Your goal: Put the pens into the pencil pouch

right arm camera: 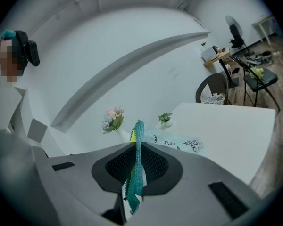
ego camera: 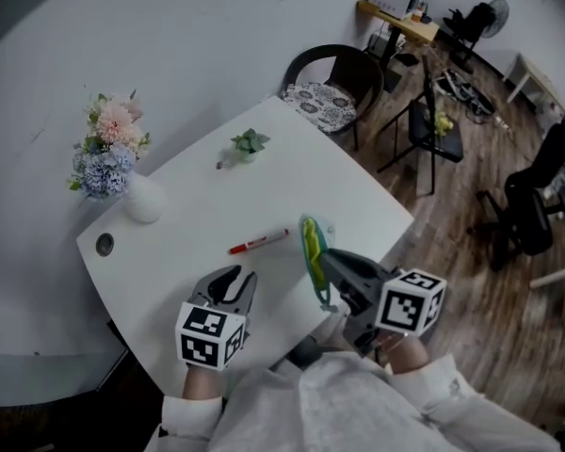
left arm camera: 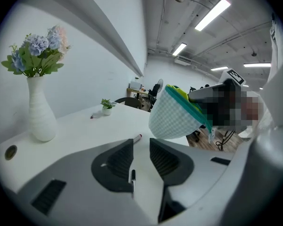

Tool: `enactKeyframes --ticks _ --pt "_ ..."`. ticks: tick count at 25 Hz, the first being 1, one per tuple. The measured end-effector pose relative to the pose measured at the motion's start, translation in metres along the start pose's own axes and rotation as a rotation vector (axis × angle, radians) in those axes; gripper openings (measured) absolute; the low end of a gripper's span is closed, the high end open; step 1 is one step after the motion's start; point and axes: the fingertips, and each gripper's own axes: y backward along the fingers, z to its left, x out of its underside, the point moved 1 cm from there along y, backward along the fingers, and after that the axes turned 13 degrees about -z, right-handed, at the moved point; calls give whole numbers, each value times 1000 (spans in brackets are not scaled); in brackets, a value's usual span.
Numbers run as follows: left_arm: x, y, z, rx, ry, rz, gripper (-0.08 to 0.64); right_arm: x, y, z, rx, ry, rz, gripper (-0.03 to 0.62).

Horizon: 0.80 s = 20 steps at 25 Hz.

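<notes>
Right tool [right arm camera: 137, 149] is pinching pencil pouch [ego camera: 313, 248] by zipper edge; left tool [left arm camera: 141, 149] is gaping empty. Risk: mouth sagging shut, blocking red pen [ego camera: 259, 242].

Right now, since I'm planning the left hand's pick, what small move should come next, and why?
Probably ease the left hand-held gripper forward onto the red pen and close. Its jaws stand apart, the pen lies on the table just ahead, and the right hand-held gripper is shut on the pencil pouch at its zipper edge, holding it up.
</notes>
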Motion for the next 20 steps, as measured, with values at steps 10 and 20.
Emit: enactKeyframes --ticks 10,20 --pt "40 -7 0 56 -47 188 92 8 -6 1 -42 -112 8 34" --pt "80 -18 4 80 -107 364 93 16 -9 -5 -38 -123 22 34"
